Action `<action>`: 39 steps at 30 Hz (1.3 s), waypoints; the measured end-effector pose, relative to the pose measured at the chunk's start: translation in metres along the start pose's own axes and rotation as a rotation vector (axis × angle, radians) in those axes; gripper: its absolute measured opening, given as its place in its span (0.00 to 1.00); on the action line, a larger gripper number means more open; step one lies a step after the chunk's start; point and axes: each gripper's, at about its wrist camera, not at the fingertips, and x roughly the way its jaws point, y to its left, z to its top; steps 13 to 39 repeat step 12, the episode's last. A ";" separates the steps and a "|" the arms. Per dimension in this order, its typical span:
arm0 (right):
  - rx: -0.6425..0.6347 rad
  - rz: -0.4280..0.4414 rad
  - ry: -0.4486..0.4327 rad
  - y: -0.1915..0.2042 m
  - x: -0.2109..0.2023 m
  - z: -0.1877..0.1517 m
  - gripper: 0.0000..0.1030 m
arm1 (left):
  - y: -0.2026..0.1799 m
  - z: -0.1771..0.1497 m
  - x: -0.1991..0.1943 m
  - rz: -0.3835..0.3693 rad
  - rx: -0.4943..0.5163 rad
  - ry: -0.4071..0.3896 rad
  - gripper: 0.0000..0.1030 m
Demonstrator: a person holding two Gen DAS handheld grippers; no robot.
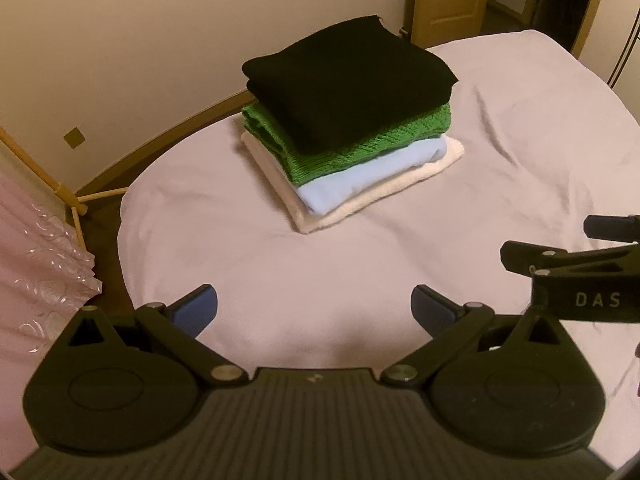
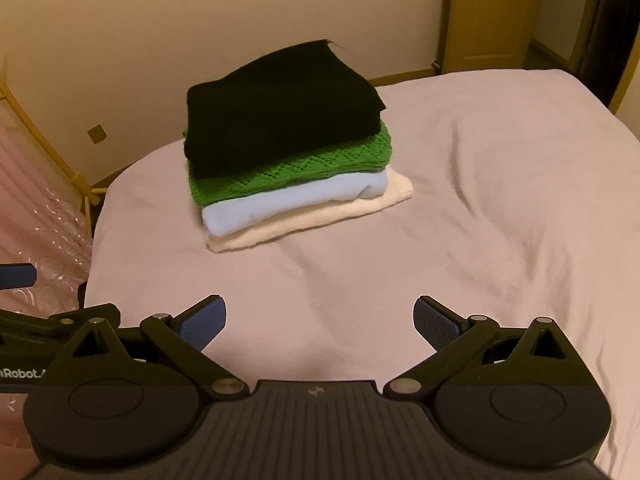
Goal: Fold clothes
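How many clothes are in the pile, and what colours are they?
Black: 1
Green: 1
Light blue: 1
Cream: 1
Total: 4 folded clothes, stacked on the bed.

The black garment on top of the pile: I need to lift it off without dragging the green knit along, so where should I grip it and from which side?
Probably the black garment's thick rounded fold edge facing the camera, approached from the near side. It overhangs the green knit there, so open fingers can likely pinch only black layers.
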 end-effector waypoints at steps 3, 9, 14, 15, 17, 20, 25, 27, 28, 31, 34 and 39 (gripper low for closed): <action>0.008 -0.006 -0.001 -0.002 0.002 0.002 1.00 | 0.000 0.003 0.005 0.000 0.002 0.005 0.99; 0.033 -0.010 -0.009 -0.003 0.001 0.005 1.00 | 0.006 0.008 0.009 0.002 -0.005 0.001 0.99; 0.035 -0.013 -0.014 0.002 -0.001 0.006 1.00 | 0.011 0.010 0.007 -0.004 -0.004 0.005 0.99; 0.035 -0.013 -0.014 0.002 -0.001 0.006 1.00 | 0.011 0.010 0.007 -0.004 -0.004 0.005 0.99; 0.035 -0.013 -0.014 0.002 -0.001 0.006 1.00 | 0.011 0.010 0.007 -0.004 -0.004 0.005 0.99; 0.035 -0.013 -0.014 0.002 -0.001 0.006 1.00 | 0.011 0.010 0.007 -0.004 -0.004 0.005 0.99; 0.035 -0.013 -0.014 0.002 -0.001 0.006 1.00 | 0.011 0.010 0.007 -0.004 -0.004 0.005 0.99; 0.035 -0.013 -0.014 0.002 -0.001 0.006 1.00 | 0.011 0.010 0.007 -0.004 -0.004 0.005 0.99; 0.035 -0.013 -0.014 0.002 -0.001 0.006 1.00 | 0.011 0.010 0.007 -0.004 -0.004 0.005 0.99; 0.035 -0.013 -0.014 0.002 -0.001 0.006 1.00 | 0.011 0.010 0.007 -0.004 -0.004 0.005 0.99; 0.035 -0.013 -0.014 0.002 -0.001 0.006 1.00 | 0.011 0.010 0.007 -0.004 -0.004 0.005 0.99; 0.035 -0.013 -0.014 0.002 -0.001 0.006 1.00 | 0.011 0.010 0.007 -0.004 -0.004 0.005 0.99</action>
